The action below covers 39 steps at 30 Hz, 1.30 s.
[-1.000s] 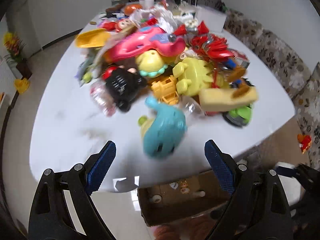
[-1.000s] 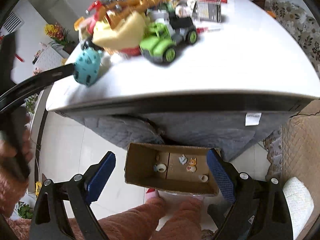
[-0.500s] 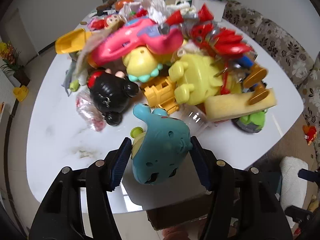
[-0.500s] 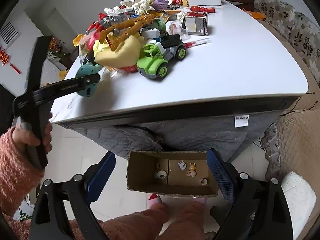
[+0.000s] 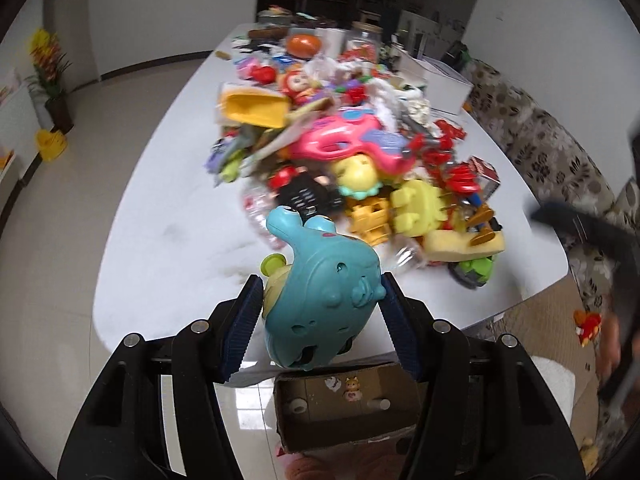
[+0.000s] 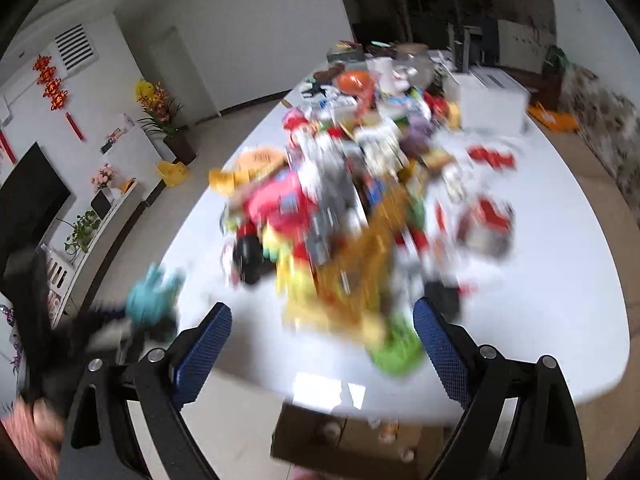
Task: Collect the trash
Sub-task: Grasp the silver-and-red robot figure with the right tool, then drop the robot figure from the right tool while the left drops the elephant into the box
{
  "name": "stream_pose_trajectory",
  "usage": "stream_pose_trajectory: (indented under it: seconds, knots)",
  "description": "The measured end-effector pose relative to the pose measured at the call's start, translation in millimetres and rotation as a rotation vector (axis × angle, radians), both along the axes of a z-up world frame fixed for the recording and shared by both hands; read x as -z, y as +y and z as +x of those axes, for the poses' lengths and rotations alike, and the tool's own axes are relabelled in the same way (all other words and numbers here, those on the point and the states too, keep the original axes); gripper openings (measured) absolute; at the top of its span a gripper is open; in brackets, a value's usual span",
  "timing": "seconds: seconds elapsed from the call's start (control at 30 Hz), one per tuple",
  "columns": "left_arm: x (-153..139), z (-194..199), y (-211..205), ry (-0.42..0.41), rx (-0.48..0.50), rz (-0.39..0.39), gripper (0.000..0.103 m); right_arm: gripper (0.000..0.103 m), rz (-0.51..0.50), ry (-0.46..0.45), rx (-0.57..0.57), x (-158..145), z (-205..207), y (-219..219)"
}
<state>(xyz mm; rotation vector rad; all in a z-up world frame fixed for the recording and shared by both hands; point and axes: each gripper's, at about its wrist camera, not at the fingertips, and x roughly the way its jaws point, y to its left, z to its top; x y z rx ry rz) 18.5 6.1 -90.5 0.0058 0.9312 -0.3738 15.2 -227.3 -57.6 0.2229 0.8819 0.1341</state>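
My left gripper (image 5: 320,324) is shut on a teal plastic animal toy (image 5: 324,300), its blue pads pressing both flanks, and holds it lifted above the near edge of the white table (image 5: 168,216). That toy (image 6: 154,300) shows blurred at the left of the right wrist view. A heap of toys and wrappers (image 5: 360,168) covers the middle of the table. An open cardboard box (image 5: 352,412) stands on the floor below the table edge, with small items inside. My right gripper (image 6: 322,340) is open and empty above the near table edge, facing the blurred pile (image 6: 352,232).
A white box (image 5: 436,80) and a glass jar (image 5: 366,38) stand at the far end of the table. A patterned sofa (image 5: 552,152) runs along the right. Potted flowers (image 5: 50,76) stand by the left wall. The person's pink sleeve (image 6: 28,444) shows at lower left.
My left gripper closed on the teal toy and lifted it off the table toward me. The right gripper rose from facing the floor box to facing the tabletop, still open.
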Motion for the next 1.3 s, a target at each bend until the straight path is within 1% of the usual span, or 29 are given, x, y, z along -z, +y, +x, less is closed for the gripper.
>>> stream_pose_trajectory:
  seconds: [0.07, 0.1, 0.13, 0.2, 0.23, 0.27, 0.3, 0.33, 0.37, 0.4, 0.6, 0.63, 0.77, 0.83, 0.87, 0.9, 0.93, 0.97, 1.03, 1.1, 1.2, 1.3]
  knots:
    - [1.4, -5.1, 10.3, 0.009, -0.027, -0.004, 0.058, 0.089, -0.032, 0.015, -0.034, 0.2, 36.3, 12.3]
    - [1.5, -6.1, 14.6, 0.012, -0.037, -0.007, 0.058, 0.086, -0.065, 0.039, -0.051, 4.3, 54.3, 19.9]
    - [2.2, -7.5, 19.9, 0.015, -0.049, -0.009, 0.058, 0.083, -0.081, 0.057, -0.06, 7.2, 63.6, 23.7]
    - [3.8, -11.4, 29.0, 0.025, -0.072, -0.01, 0.058, 0.067, -0.123, 0.133, -0.061, 20.8, 89.8, 31.7]
    - [4.6, -13.0, 32.2, 0.028, -0.079, -0.013, 0.058, 0.062, -0.129, 0.162, -0.069, 27.0, 101.2, 33.9]
    - [5.5, -14.2, 35.6, 0.032, -0.086, -0.016, 0.058, 0.053, -0.141, 0.187, -0.068, 32.4, 107.2, 34.3]
    - [6.5, -15.2, 37.8, 0.035, -0.091, -0.018, 0.058, 0.042, -0.141, 0.205, -0.054, 35.8, 111.7, 30.8]
    - [7.7, -16.2, 40.8, 0.038, -0.099, -0.024, 0.058, 0.036, -0.126, 0.21, -0.041, 36.0, 113.1, 27.0]
    - [8.2, -17.0, 42.6, 0.039, -0.103, -0.027, 0.058, 0.033, -0.082, 0.214, -0.027, 33.8, 113.9, 19.8]
    - [8.2, -17.7, 44.7, 0.039, -0.108, -0.03, 0.058, 0.033, -0.038, 0.211, -0.02, 30.5, 113.1, 14.1]
    - [7.2, -12.1, 39.7, 0.044, -0.1, -0.044, 0.058, 0.033, 0.101, 0.151, 0.06, 3.2, 111.6, -15.8]
    - [6.9, -10.8, 37.3, 0.041, -0.095, -0.042, 0.058, 0.033, 0.14, 0.137, 0.076, -1.1, 109.4, -21.5]
    - [2.2, -6.3, 28.5, 0.031, -0.075, -0.046, 0.058, 0.033, 0.446, 0.101, 0.178, -6.3, 103.8, -58.6]
    - [-1.0, -4.6, 25.6, 0.023, -0.069, -0.047, 0.058, 0.033, 0.606, 0.066, 0.227, -5.7, 99.1, -75.3]
    - [-2.5, -3.4, 24.1, 0.021, -0.066, -0.05, 0.058, 0.033, 0.677, 0.049, 0.247, -5.3, 96.2, -82.9]
    - [-4.0, -2.3, 23.7, 0.02, -0.064, -0.054, 0.058, 0.033, 0.721, 0.02, 0.253, -7.9, 93.5, -87.5]
    - [-5.7, -1.8, 22.7, 0.018, -0.06, -0.057, 0.058, 0.033, 0.749, -0.023, 0.246, -12.3, 90.5, -91.2]
    - [-6.7, -1.7, 22.1, 0.016, -0.058, -0.057, 0.058, 0.033, 0.755, -0.073, 0.239, -20.5, 86.8, -94.1]
    - [-9.5, -1.3, 21.0, 0.013, -0.056, -0.059, 0.058, 0.033, 0.783, -0.118, 0.218, -32.2, 83.1, -96.2]
    - [-12.1, -1.5, 20.9, 0.011, -0.054, -0.06, 0.058, 0.033, 0.809, -0.143, 0.196, -44.0, 80.1, -97.1]
    - [-20.5, -5.9, 23.7, -0.006, -0.046, -0.068, 0.058, 0.033, 0.814, -0.167, 0.132, -65.2, 67.1, -94.1]
    - [-31.4, -15.6, 26.7, -0.024, -0.022, -0.062, 0.058, 0.033, 0.76, -0.16, 0.041, -83.8, 39.5, -84.1]
